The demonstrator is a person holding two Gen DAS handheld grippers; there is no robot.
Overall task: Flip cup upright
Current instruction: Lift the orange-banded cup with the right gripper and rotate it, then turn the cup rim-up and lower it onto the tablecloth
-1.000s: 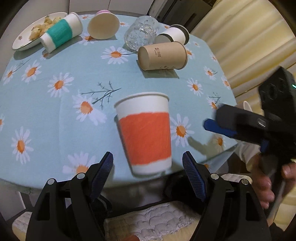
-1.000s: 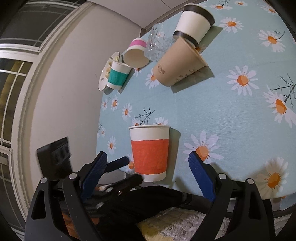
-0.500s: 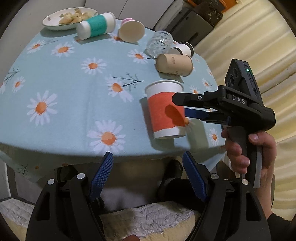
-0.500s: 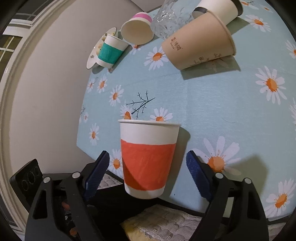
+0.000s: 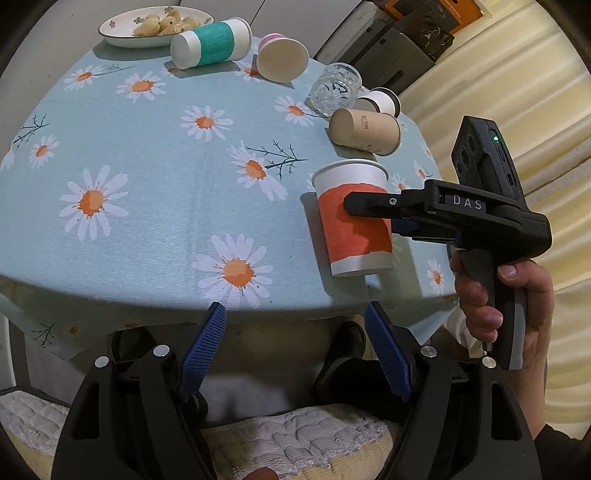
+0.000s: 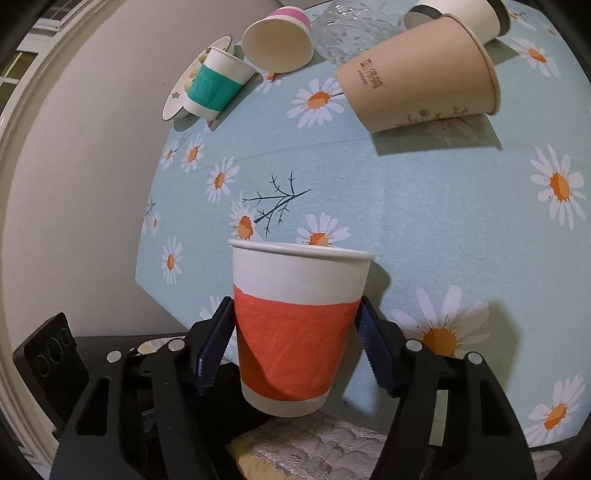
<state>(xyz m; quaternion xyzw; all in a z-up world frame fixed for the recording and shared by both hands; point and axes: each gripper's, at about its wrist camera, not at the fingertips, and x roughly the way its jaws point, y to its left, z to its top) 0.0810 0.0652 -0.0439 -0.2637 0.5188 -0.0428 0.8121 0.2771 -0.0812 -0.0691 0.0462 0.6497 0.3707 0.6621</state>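
Warm indoor light from above; soft shadows on tabletop [image 5: 155, 206]. Strong fisheye bending, dark vignetted corners. Slight edge blur.

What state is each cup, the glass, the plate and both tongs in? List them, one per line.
orange cup: upright, mouth up, gripped at the table edge
right tongs: shut on the orange cup
left tongs: open, empty
teal cup: on its side
pink cup: on its side
brown cup: on its side
black-rimmed cup: on its side
glass: upright
plate: holding food
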